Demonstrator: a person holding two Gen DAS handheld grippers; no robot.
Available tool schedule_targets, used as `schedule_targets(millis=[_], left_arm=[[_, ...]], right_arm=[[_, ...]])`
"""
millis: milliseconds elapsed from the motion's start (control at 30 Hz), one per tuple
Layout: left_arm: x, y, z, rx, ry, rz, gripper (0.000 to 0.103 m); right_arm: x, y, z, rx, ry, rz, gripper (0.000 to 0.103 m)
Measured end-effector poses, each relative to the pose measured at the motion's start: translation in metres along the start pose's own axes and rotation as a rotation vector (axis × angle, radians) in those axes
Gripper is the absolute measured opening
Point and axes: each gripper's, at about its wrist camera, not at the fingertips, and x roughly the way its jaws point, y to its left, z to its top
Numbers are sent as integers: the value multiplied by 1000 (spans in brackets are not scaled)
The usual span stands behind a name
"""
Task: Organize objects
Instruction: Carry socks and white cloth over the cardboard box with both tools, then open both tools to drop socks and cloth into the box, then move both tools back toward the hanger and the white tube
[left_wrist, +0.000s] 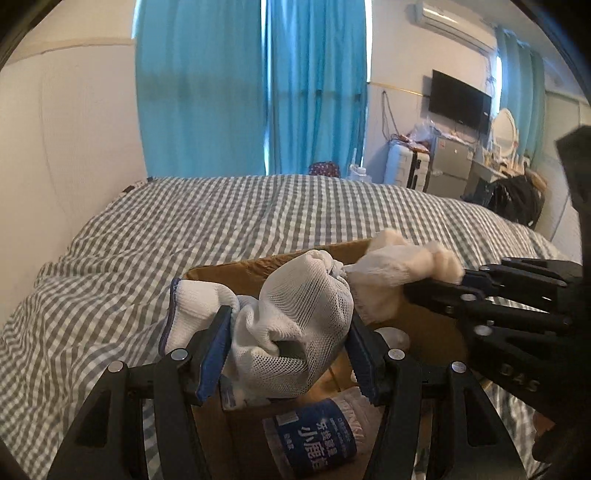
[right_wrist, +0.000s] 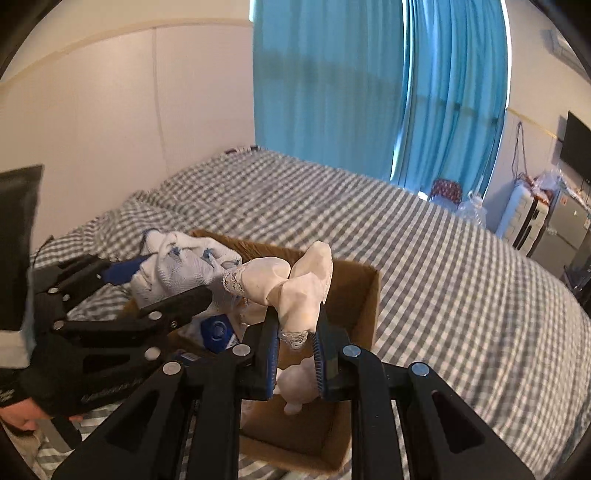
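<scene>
My left gripper (left_wrist: 290, 317) is shut on a bundle of white mesh cloth (left_wrist: 306, 302) with blue stitching, squeezed between its blue pads. The right gripper (right_wrist: 295, 314) is shut on a cream cloth with a lace edge (right_wrist: 306, 280). Both bundles hang close together over an open cardboard box (right_wrist: 358, 295) that sits on the bed. In the left wrist view the right gripper (left_wrist: 436, 278) comes in from the right with the cream cloth (left_wrist: 399, 266). Seen from the right wrist, the left gripper (right_wrist: 177, 275) enters from the left with the white bundle (right_wrist: 184, 266).
In the box lie a blue-labelled pack (left_wrist: 314, 432) and a small white lump (right_wrist: 299, 384). A grey-checked bedspread (left_wrist: 258, 214) stretches around the box. Blue curtains (left_wrist: 258, 92) hang behind, and a suitcase (left_wrist: 406, 166) and furniture stand at the far right. A gloved hand (right_wrist: 48, 373) holds the left gripper.
</scene>
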Motion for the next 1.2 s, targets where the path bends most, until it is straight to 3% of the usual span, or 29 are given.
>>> schedule_targets(millis=[200, 333, 367, 433, 500, 600, 867, 1000, 1200], left_arm=[[3, -4, 3, -25, 22, -40, 64], [-6, -4, 3, -42, 31, -44, 72], [-12, -6, 3, -41, 31, -39, 72], [-25, -10, 4, -35, 16, -21, 76], [-43, -14, 5, -36, -9, 7, 90], [-70, -17, 5, -49, -41, 24, 99], [-133, -30, -6, -87, -57, 111, 103], [-156, -35, -28, -126, -42, 133, 103], [-175, -44, -69, -187, 2, 195, 103]], right_arm=[[15, -10, -6, 44, -2, 36, 17], [1, -13, -5, 58, -23, 13, 39], [-5, -15, -3, 58, -32, 1, 51], [-21, -13, -5, 68, -51, 0, 66], [-41, -12, -7, 72, -71, -11, 66], [-72, -17, -5, 59, -96, -39, 67], [-166, -28, -13, 41, -166, -96, 84], [-217, -23, -32, 18, -201, -122, 88], [-255, -7, -67, 0, -211, -135, 91]])
